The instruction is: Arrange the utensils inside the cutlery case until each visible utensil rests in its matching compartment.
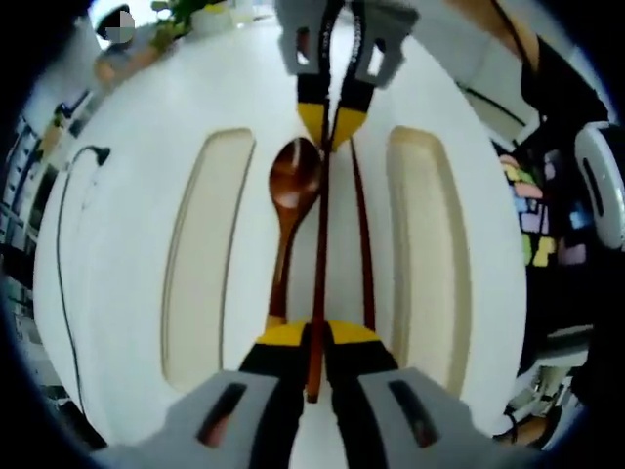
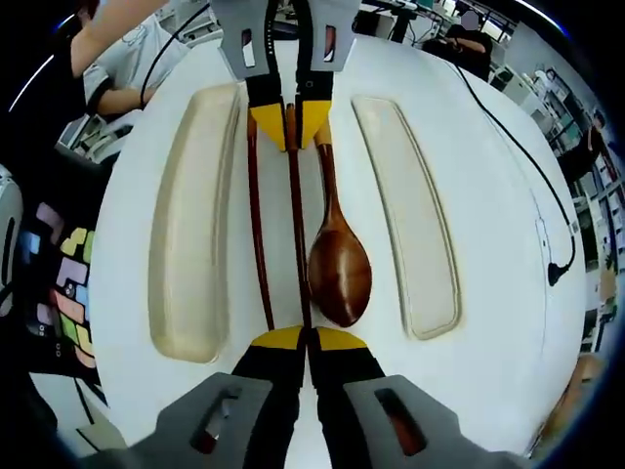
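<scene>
Our left hand-held gripper (image 1: 314, 337) is clenched on one end of a chopstick (image 1: 321, 244), and the right hand-held gripper (image 2: 308, 339) pinches the far end — the two face each other low over the white desk (image 1: 127, 244). A second chopstick (image 2: 258, 215) and the wooden spoon (image 2: 338, 264) lie just beside it, between the two cream case halves (image 2: 190, 225) — both uncovered.
</scene>
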The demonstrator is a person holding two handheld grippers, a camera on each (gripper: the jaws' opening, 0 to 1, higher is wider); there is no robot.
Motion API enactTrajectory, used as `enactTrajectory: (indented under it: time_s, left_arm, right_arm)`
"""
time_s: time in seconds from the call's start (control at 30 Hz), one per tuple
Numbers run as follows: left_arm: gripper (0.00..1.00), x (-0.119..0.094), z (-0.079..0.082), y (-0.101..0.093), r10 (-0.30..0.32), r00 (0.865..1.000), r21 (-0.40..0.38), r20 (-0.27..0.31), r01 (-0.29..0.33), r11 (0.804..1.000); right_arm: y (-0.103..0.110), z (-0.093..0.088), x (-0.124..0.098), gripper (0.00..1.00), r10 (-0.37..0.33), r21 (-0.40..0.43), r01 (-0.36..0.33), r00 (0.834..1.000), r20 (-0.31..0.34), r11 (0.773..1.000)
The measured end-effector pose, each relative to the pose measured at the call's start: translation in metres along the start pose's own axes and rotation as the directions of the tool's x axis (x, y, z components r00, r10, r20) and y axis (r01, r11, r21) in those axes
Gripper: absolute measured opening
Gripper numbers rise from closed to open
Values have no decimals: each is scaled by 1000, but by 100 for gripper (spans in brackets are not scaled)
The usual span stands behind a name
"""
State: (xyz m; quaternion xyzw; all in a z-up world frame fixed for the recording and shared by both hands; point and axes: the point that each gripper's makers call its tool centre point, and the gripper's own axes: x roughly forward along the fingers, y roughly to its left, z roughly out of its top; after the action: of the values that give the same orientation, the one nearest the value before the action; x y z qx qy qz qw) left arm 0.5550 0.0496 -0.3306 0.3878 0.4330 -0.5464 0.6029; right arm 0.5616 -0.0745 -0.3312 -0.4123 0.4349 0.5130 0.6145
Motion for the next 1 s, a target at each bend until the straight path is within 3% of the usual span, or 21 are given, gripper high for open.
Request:
enactTrajectory:
  time_s: [0.07,0.13,0.3,0.5,0.8,1.0]
  left_arm:
    - [6,0,-1,-2,27,999,43,-28,-25,999]
    - [6,1,1,-2,44,998,60,-44,-41,997]
    - [6,0,0,0,69,997,66,-29,-67,996]
    - [6,-1,2,2,56,998,72,-3,-56,996]
    - [6,-1,2,-6,58,998,115,-23,-55,992]
    - [6,-14,5,-3,80,997,129,-8,-78,989]
  right_arm:
    - [-1,0,0,0,-18,-66,19,1000,8,998]
    - [1,0,0,0,-36,-32,36,999,-6,999]
    - [1,0,-1,0,-75,-100,75,997,2,992]
    - [0,1,-1,0,-70,-75,71,997,18,995]
    - [3,2,-2,0,-59,-46,60,998,33,997]
    - [3,5,-10,0,-71,-51,73,997,37,996]
